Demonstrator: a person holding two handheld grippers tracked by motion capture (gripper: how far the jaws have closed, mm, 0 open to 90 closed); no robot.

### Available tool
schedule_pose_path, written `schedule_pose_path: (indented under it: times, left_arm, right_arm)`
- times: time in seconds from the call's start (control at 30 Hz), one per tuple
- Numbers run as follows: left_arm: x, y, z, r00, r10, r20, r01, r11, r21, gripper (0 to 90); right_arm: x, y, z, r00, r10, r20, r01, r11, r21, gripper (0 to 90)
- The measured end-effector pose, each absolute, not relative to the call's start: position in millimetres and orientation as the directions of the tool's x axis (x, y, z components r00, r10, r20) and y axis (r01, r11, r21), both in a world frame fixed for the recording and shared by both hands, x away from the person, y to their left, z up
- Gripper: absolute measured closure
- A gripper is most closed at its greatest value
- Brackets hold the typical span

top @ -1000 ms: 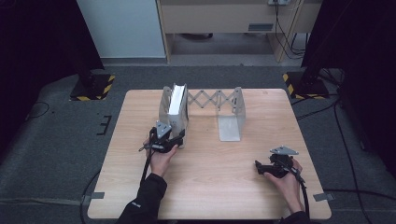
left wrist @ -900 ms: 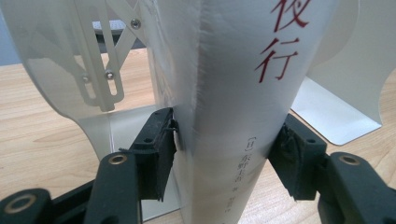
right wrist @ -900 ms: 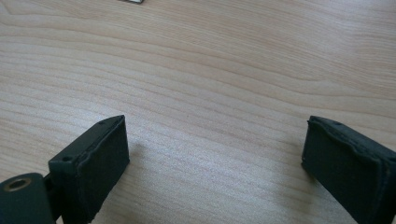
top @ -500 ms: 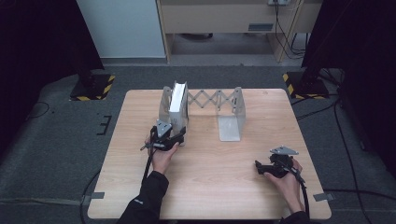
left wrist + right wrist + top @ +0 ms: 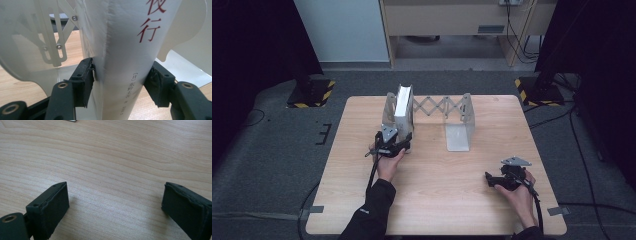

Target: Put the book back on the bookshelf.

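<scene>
Since the earlier frames I find nothing displaced: both hands, the book and the rack sit where they were.

The white book [image 5: 403,107] stands upright on the table [image 5: 437,200], at the left end of the expanding metal book rack [image 5: 447,112], against its left end plate. My left gripper [image 5: 398,145] has its jaws pressed on the book's lower spine, one pad on each side; in the left gripper view the pads [image 5: 86,80] bear on the white cover with red lettering above.

My right gripper [image 5: 497,181] rests near the front right of the table, well apart from the rack, jaws spread wide over bare wood with nothing between them.

Assessment: the book appears placed in the rack. What remains, in my judgement, is to let go and back the left gripper away without tipping it.
</scene>
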State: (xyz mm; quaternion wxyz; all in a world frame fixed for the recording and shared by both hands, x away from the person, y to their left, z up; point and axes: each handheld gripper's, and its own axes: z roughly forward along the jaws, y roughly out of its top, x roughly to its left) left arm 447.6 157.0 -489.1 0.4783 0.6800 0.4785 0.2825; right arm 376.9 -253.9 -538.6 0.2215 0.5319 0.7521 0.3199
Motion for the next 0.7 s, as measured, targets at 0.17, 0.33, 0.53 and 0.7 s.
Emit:
schedule_pose_path:
  times: [0.17,0.33,0.53,0.7]
  left_arm:
    - [448.8,155.4,-490.7,0.385,0.92,-0.073,0.372,-0.082,0.924,42.1]
    - [448.5,156.5,-490.7,0.388,0.918,-0.082,0.38,-0.078,0.922,41.5]
    - [433.7,163.7,-475.6,0.42,0.903,-0.086,0.388,-0.093,0.917,36.4]
    - [414.3,175.3,-467.6,0.462,0.878,-0.127,0.397,-0.077,0.915,31.7]
  right_arm:
    - [376.9,-253.9,-538.6,-0.336,0.942,0.007,0.658,0.23,0.717,7.6]
    - [376.8,-253.9,-538.6,-0.336,0.942,0.007,0.658,0.229,0.717,7.6]
    - [376.8,-253.9,-538.6,-0.336,0.942,0.007,0.658,0.229,0.717,7.6]
    - [376.8,-253.9,-538.6,-0.336,0.942,0.007,0.659,0.229,0.717,7.6]
